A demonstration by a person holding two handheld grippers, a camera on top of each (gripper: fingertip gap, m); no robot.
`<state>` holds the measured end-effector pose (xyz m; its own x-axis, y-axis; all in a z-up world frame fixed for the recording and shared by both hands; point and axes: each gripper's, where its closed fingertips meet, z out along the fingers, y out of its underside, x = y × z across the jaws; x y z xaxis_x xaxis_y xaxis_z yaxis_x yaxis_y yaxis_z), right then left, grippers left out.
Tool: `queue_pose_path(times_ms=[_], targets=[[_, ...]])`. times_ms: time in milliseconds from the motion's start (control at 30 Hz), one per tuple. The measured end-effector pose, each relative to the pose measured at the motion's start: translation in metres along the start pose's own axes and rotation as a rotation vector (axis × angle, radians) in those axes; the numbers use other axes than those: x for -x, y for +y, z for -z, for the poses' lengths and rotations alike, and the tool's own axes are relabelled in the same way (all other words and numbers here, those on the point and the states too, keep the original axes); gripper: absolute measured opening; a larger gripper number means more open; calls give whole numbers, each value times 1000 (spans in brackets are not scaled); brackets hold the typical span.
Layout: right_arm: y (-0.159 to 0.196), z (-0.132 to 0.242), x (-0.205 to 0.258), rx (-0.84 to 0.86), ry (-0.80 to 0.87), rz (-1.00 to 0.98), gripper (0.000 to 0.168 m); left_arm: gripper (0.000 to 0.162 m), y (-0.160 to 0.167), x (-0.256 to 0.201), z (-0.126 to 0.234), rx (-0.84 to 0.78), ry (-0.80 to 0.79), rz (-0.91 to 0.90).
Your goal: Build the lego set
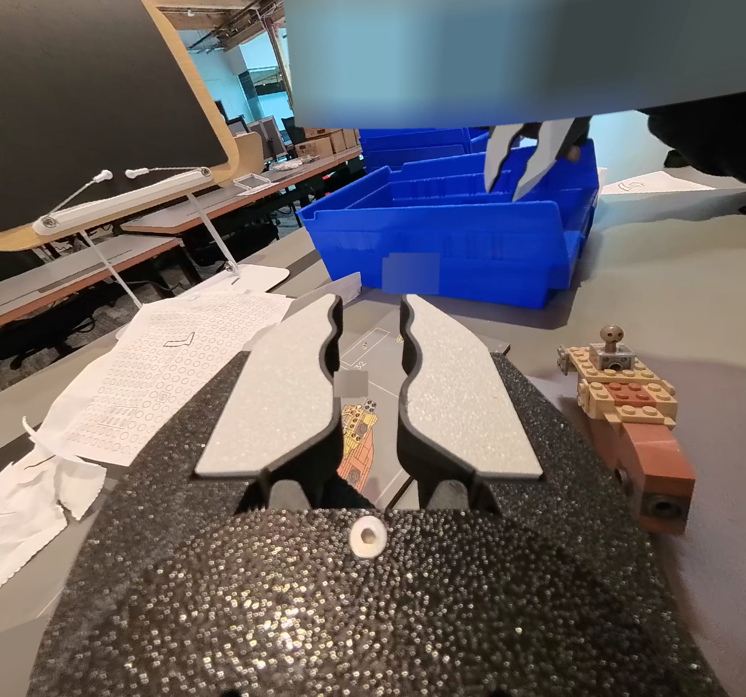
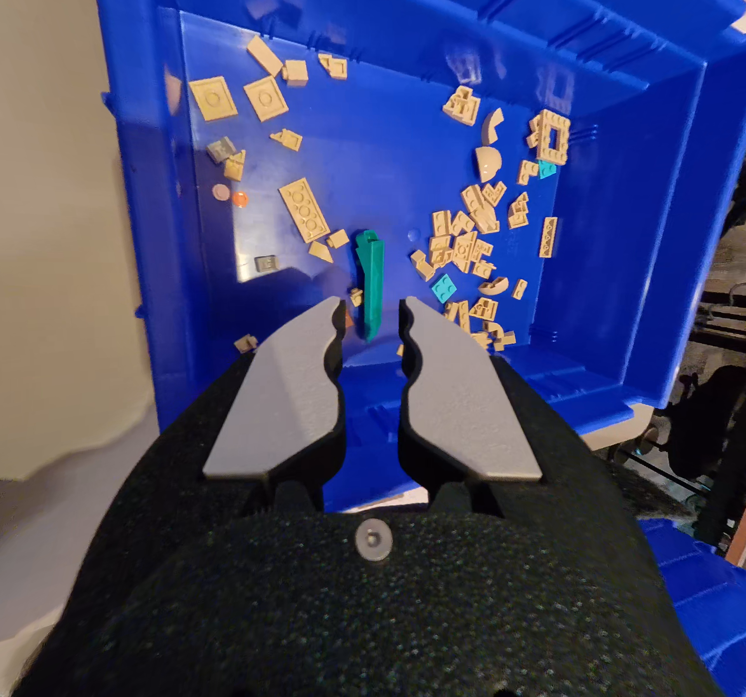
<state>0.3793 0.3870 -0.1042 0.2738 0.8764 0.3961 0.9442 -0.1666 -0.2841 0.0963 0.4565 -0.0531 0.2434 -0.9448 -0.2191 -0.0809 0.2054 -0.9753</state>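
Observation:
A half-built tan and brown lego model (image 1: 621, 407) with a grey knob on top stands on the grey table to the right of my left gripper (image 1: 370, 306). That gripper is open and empty, hovering over an instruction booklet (image 1: 363, 427). My right gripper (image 2: 370, 308) is open and empty above a blue bin (image 2: 629, 201) holding several loose tan pieces (image 2: 306, 211), a green brick separator (image 2: 370, 282) and teal plates (image 2: 444, 286). The separator lies just beyond the fingertips. In the left wrist view the right gripper (image 1: 508, 189) points down into the blue bin (image 1: 444, 245).
A white perforated paper bag (image 1: 161, 370) lies left of the left gripper. A dark board on a white stand (image 1: 93, 84) stands at the back left. More blue bins (image 1: 415, 144) sit behind the front one. Office desks lie beyond the table. About 30 cm separates my left fingertips from my right.

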Motion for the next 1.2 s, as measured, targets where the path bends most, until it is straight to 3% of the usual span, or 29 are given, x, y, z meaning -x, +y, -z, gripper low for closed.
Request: queue_pose_path(times_ms=[533, 1200], targets=[[5, -5, -43, -36, 42, -18, 25, 26, 0, -2, 1, 11, -2, -1], [13, -36, -88, 96, 66, -42, 25, 26, -5, -2, 8, -3, -16, 1]])
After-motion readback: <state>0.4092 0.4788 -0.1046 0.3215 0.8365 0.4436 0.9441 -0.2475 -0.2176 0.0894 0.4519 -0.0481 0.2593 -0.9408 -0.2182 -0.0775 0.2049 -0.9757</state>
